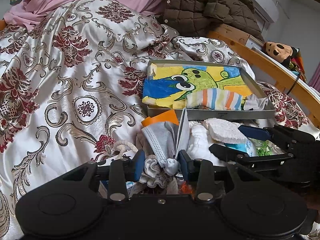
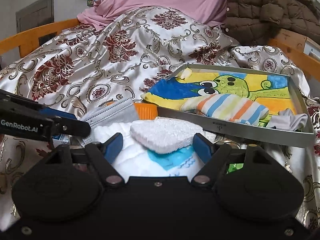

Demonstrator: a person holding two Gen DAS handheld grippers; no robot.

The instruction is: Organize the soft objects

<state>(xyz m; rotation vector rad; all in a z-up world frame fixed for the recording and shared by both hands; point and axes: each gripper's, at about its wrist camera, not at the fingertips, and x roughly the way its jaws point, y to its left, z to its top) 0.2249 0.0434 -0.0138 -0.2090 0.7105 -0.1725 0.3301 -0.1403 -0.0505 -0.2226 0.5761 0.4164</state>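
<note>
Soft, even daylight; sharp centre, fisheye bending at the edges.

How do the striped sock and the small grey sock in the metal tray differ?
The striped sock carries orange, blue and yellow bands on white; the grey sock is plain pale grey. The striped sock looks the larger and lies stretched out along the tray's near wall; the grey sock sits crumpled in the near right corner. Both rest on the cartoon drawing inside the tray, and neither gripper touches them.

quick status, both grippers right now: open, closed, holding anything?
Left gripper: shut on grey face mask.
Right gripper: open around white sponge pad, not gripping.
</note>
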